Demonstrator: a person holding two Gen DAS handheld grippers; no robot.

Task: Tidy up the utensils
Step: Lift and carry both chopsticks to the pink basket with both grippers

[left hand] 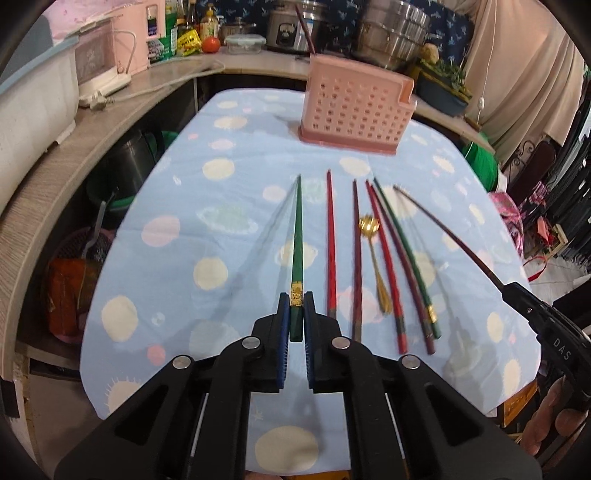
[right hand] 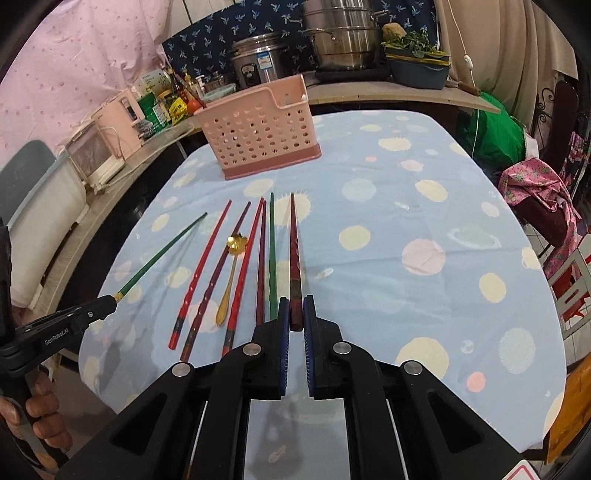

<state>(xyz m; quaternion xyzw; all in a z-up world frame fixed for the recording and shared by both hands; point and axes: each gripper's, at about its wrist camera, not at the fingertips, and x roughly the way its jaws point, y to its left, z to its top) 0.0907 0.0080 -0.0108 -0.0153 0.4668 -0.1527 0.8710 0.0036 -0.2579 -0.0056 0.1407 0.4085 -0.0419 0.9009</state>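
Chopsticks dominate a table covered in a pale blue spotted cloth [left hand: 177, 206], where two handheld grippers each clamp one stick by its thick end. The left gripper [left hand: 296, 325], its blue-padded jaws drawn nearly together, pinches a green chopstick [left hand: 297, 236] just behind its gold band, the shaft pointing away toward a pink perforated utensil holder [left hand: 354, 110] standing upright at the far end of the cloth. The right gripper [right hand: 294, 325], jaws likewise narrowed, grips a dark red chopstick [right hand: 294, 251] that also points toward the holder; in the left wrist view the same stick appears as a thin dark line running into the right gripper's tip. Between the two held sticks, five more chopsticks lie flat on the cloth in a loose fan: a red one [left hand: 330, 240], a maroon one [left hand: 356, 258], then a second red one [left hand: 386, 266], a second maroon one [left hand: 406, 273] and a green one [left hand: 404, 254] lying close together. A small gold spoon [left hand: 376, 266] rests among them, bowl toward the holder. One dark chopstick [left hand: 306, 31] already stands in the holder. Behind the table, a counter [left hand: 258, 62] carries steel pots [right hand: 340, 37], a rice cooker [right hand: 256, 61], bottles and a tomato [left hand: 211, 44].
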